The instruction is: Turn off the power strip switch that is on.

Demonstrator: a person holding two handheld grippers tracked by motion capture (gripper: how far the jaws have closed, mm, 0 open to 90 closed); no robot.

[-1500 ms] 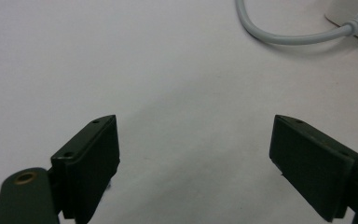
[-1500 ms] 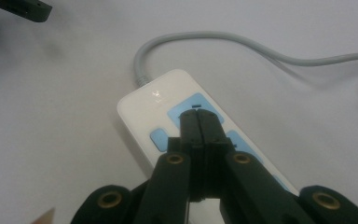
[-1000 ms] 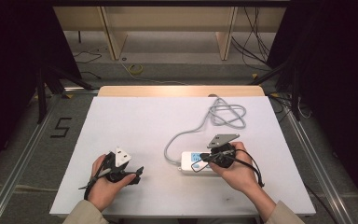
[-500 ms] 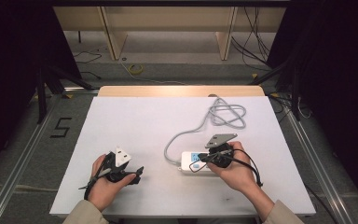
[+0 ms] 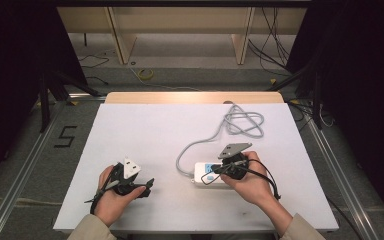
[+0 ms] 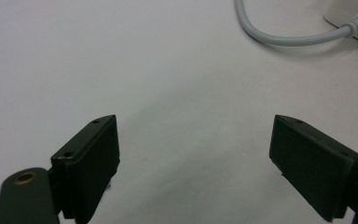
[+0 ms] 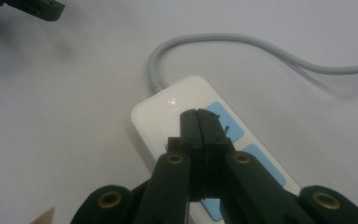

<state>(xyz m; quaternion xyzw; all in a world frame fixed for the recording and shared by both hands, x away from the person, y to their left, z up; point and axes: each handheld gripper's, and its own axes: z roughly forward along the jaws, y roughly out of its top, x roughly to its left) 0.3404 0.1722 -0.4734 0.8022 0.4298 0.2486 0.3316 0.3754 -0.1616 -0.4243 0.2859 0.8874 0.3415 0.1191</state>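
White bench (image 5: 155, 130) under a dim room w/ cables on the floor behind. Power strip (image 5: 206, 172) lies near the front edge, right of centre; its grey cord (image 5: 200, 144) runs back to a loose coil. Right gripper (image 7: 198, 122) jaws closed, tips over the strip's top. Left gripper (image 6: 193, 158) jaws wide open over bare bench, nothing between them.

power strip (image 5: 207, 173) on table (image 5: 145, 125) right-front | cord (image 5: 242, 122) coiled behind | right claw (image 5: 215, 169) over strip
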